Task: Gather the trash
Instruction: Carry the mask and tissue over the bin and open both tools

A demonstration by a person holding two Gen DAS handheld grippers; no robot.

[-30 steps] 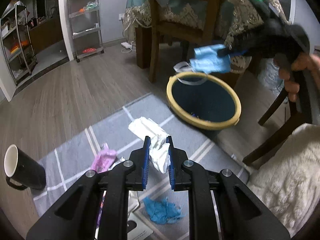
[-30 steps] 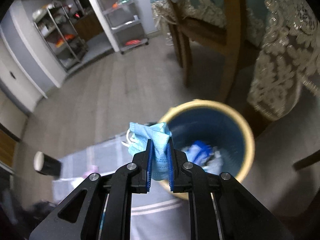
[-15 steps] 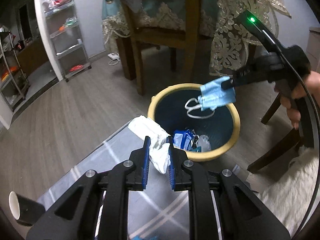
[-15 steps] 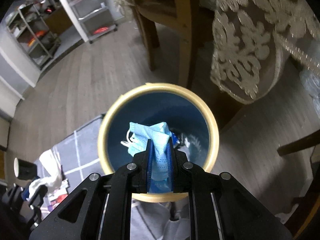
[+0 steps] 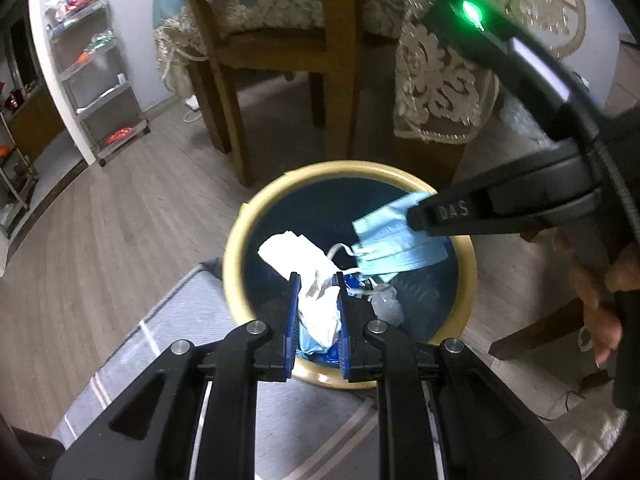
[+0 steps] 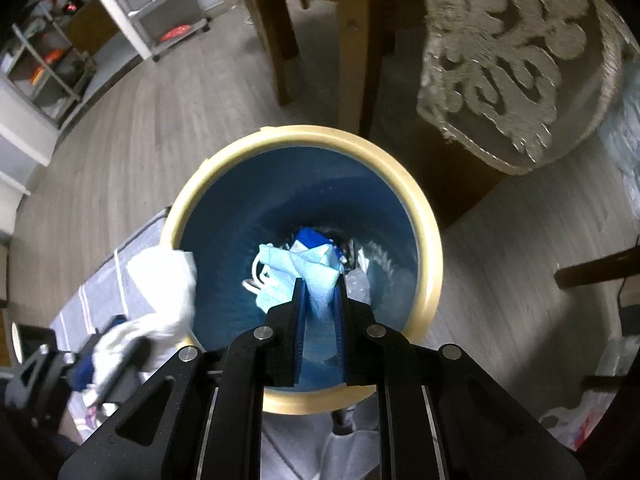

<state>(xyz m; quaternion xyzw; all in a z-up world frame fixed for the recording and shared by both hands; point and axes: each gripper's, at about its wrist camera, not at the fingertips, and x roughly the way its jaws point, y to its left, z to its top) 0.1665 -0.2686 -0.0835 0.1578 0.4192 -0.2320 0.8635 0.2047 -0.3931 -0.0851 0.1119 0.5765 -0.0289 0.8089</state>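
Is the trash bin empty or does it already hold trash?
Holds trash: the trash bin has a blue wrapper and clear plastic at its bottom.

Crumpled white tissue (image 5: 316, 300) pinched between blue pads, hanging over bin mouth. Pale blue face mask (image 6: 308, 276) folded, ear loops dangling (white), clamped above bin interior. Round bin (image 6: 424, 240): cream rim, dark blue inside, wrappers at bottom.

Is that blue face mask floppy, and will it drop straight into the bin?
Probably floppy: the blue face mask bends and sags where the right hand-held gripper pinches it, ear loops dangling. It looks thin and light, so it may flutter rather than fall straight. It hangs over the bin, so it should likely land inside.
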